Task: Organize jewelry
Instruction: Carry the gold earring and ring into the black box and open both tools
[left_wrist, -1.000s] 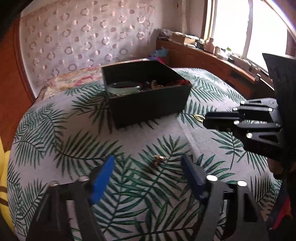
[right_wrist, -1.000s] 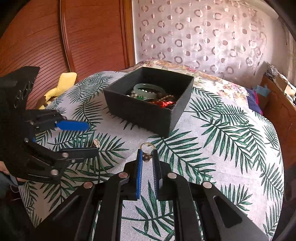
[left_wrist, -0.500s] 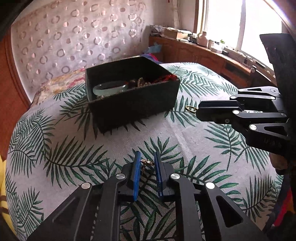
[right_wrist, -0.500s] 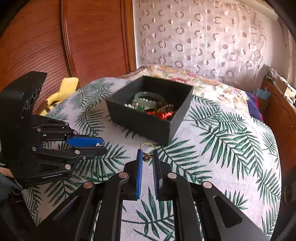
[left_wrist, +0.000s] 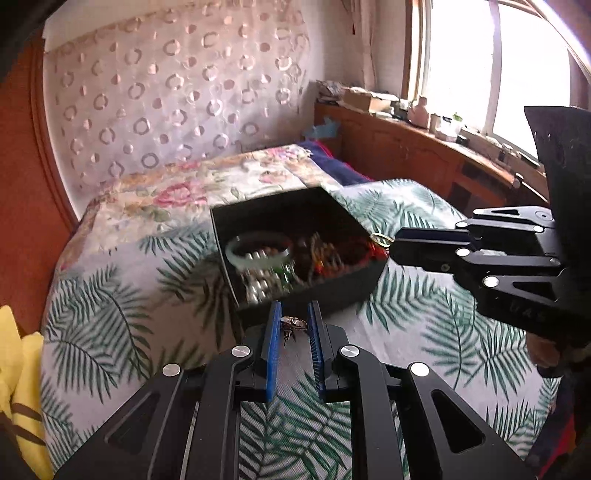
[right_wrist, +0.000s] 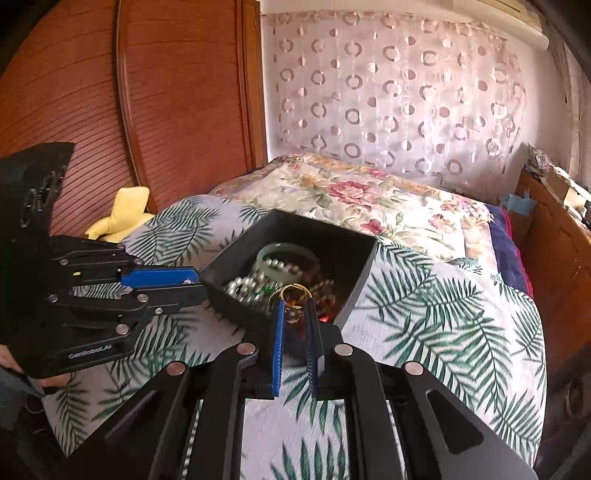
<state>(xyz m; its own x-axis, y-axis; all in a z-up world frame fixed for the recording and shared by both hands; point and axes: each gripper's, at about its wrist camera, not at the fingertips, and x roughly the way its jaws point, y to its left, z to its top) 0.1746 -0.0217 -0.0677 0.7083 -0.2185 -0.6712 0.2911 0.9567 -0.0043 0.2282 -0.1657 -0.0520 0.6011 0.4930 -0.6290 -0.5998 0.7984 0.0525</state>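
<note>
Daylight from the window (left_wrist: 495, 66) at upper right of the left wrist view, blown out to near white, with a soft pink wash on the sheer curtain (right_wrist: 399, 92); scene is evenly bright and shadows are weak. Motion blur smears the black box (left_wrist: 332, 295) and the leaf-print cover (right_wrist: 443, 314) in both views, while the near gripper bodies stay sharp. Heavy fisheye bend at the edges, dark vignette in all 4 corners.
</note>
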